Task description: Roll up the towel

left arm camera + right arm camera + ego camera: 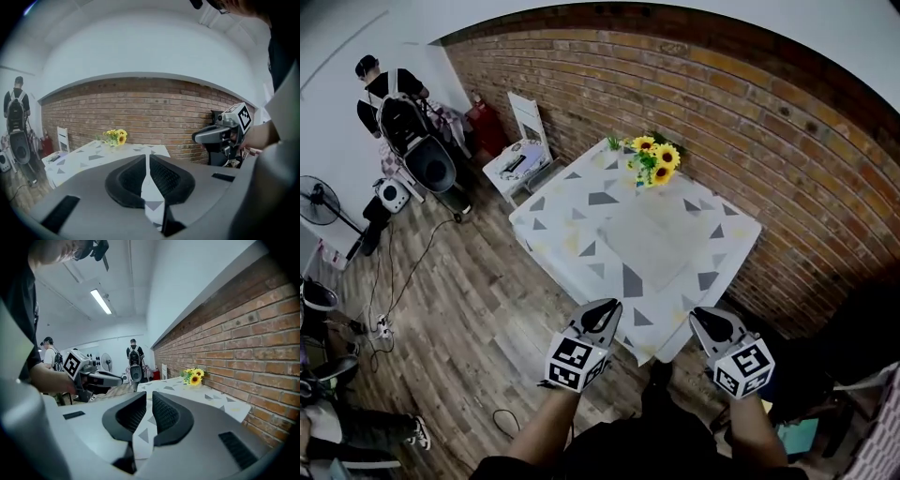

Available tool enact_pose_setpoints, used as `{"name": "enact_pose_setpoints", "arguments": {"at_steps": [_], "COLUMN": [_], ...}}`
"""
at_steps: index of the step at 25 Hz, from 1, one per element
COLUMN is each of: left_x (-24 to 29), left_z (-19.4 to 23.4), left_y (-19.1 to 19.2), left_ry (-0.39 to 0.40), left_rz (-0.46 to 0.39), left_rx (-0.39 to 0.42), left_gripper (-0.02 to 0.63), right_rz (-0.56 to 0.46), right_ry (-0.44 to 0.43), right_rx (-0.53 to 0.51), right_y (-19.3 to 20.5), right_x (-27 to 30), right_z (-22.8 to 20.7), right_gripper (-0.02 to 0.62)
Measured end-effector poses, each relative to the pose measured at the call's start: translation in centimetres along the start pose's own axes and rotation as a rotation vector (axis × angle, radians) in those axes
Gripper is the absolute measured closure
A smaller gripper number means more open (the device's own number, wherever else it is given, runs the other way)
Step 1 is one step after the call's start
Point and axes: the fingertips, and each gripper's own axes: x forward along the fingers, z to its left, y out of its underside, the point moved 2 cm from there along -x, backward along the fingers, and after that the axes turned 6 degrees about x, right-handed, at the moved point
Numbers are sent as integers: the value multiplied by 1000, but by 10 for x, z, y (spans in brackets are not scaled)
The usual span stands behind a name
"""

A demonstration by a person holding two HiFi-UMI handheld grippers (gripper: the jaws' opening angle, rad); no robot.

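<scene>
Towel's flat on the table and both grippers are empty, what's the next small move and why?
Probably carry both grippers forward to the near edge of the towel, opening the jaws. The left gripper, shut, and the right gripper, barely apart, both empty, hover by the near corner of the table, short of the towel.

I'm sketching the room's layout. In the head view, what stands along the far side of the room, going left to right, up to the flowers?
Standing fan → person wearing a backpack → red canister → white chair → sunflowers.
</scene>
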Motion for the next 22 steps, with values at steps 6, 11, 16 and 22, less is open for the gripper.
{"name": "enact_pose_setpoints", "arguments": {"at_steps": [6, 11, 16, 22], "left_x": [62, 86, 105, 125], "left_z": [14, 19, 28, 34], "left_y": [1, 13, 34, 70], "left_ry": [-11, 6, 36, 94], "left_rz": [62, 105, 147, 199], "left_rx": [-10, -31, -15, 2], "left_gripper": [583, 557, 505, 492], "right_rz": [88, 162, 259, 387], "right_ry": [-79, -100, -107, -116], "right_rx": [-31, -36, -66, -141], "right_y": [1, 17, 40, 78], "right_x": [46, 72, 95, 135], "right_z": [-46, -61, -65, -64], "right_gripper": [527, 503, 482, 472]}}
